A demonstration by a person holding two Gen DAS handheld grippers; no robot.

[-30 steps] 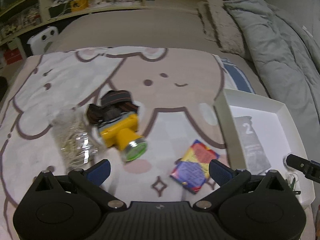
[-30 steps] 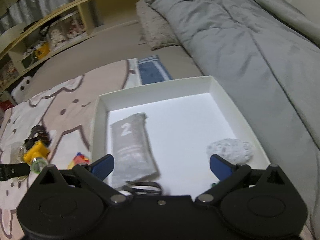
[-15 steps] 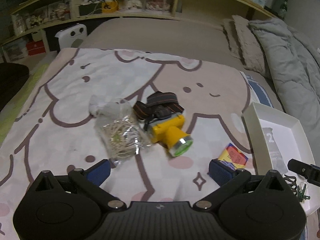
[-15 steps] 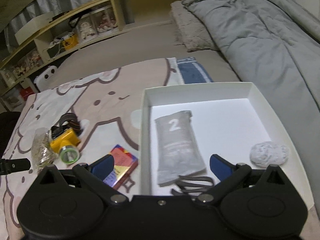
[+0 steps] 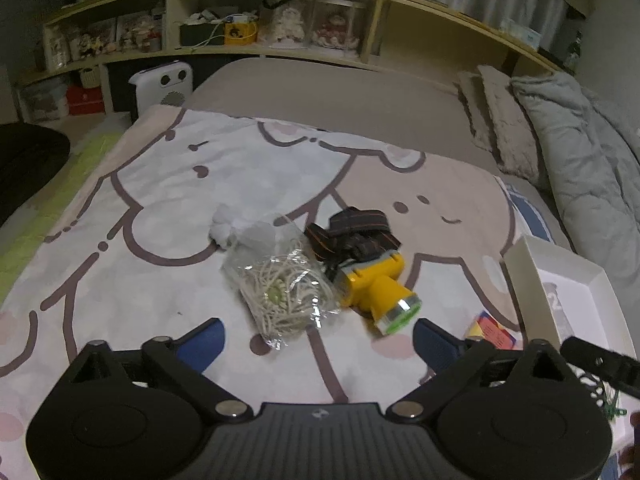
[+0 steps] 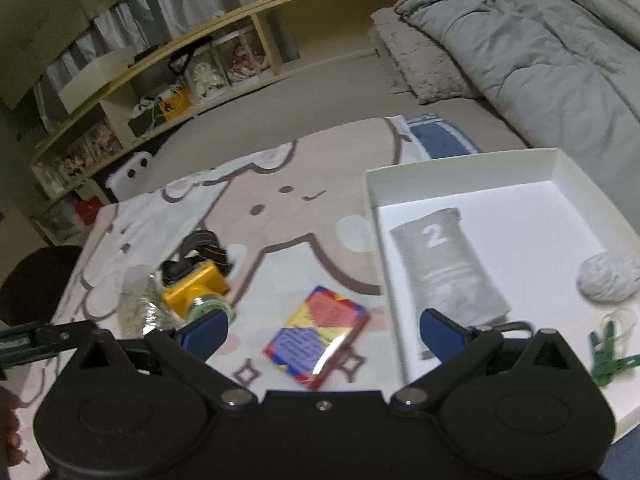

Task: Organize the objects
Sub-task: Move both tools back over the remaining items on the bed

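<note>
On the cartoon-print blanket lie a clear bag of pale cord (image 5: 280, 284), a yellow headlamp (image 5: 376, 284) with a dark strap, and a colourful packet (image 6: 320, 336). My left gripper (image 5: 320, 340) hovers just short of the bag; its jaws are closing, with nothing pressed between the pads. My right gripper (image 6: 324, 330) stands open above the packet, which lies flat on the blanket. To the right, the white tray (image 6: 460, 164) holds a grey pouch marked 2 (image 6: 444, 264), a white ball (image 6: 608, 280) and green clips (image 6: 612, 356).
A grey duvet (image 6: 540, 40) and pillows (image 5: 504, 132) line the right side of the bed. Shelves with boxes and toys (image 5: 280, 28) run along the far wall. A white appliance (image 5: 164, 84) stands beyond the blanket's far left corner.
Both views have swung left. The bag and headlamp now sit centred ahead of my left gripper. My right gripper has moved from over the tray to over the colourful packet.
</note>
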